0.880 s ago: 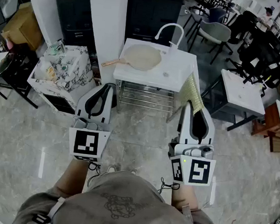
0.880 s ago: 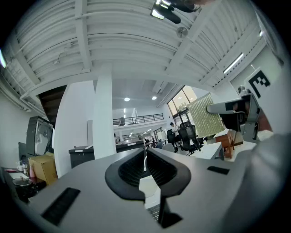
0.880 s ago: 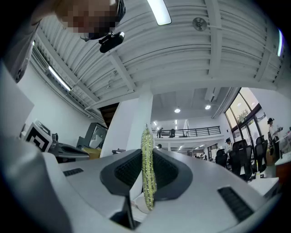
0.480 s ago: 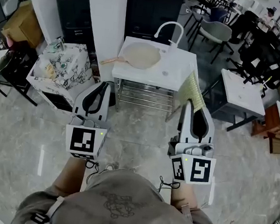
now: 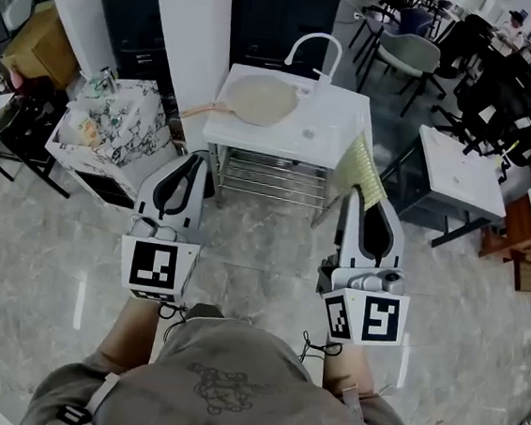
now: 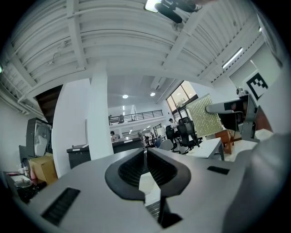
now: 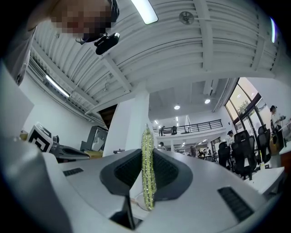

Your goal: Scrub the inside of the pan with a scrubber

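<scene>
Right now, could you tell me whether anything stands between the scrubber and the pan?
Nothing visible does. The right gripper holds the scrubber over open floor, short of the counter. The pan lies uncovered on the counter's left part, and the faucet stands at the far edge.

We see a beige pan with a pale wooden handle on the white sink table. In front of the table, the scrubber is glittery yellow-green and finely gridded. The left gripper and right gripper are light grey with black-and-white square markers. Left of the table, a box shows a leafy print.
</scene>
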### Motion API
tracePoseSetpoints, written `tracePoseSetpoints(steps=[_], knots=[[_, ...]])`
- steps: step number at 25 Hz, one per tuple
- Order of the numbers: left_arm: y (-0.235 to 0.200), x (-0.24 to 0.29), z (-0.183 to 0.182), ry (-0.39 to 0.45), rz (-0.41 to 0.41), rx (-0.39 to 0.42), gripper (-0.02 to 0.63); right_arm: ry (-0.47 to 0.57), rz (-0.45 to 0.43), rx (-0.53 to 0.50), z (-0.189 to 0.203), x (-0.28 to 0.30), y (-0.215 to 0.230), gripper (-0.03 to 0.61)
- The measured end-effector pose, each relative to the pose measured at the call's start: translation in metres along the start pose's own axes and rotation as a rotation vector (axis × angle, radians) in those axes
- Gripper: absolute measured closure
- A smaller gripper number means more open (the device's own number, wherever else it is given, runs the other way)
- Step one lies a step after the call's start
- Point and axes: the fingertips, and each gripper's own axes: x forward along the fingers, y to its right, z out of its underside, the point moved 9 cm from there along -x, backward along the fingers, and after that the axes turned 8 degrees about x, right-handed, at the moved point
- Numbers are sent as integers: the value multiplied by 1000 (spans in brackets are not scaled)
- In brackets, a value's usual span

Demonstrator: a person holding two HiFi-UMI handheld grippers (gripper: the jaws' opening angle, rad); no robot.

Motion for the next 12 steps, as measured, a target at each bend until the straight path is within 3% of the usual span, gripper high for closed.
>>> tracePoseSetpoints(steps=[12], knots=[[5, 10, 10, -31, -23, 56, 581, 3, -21, 45, 19, 9, 20, 503]])
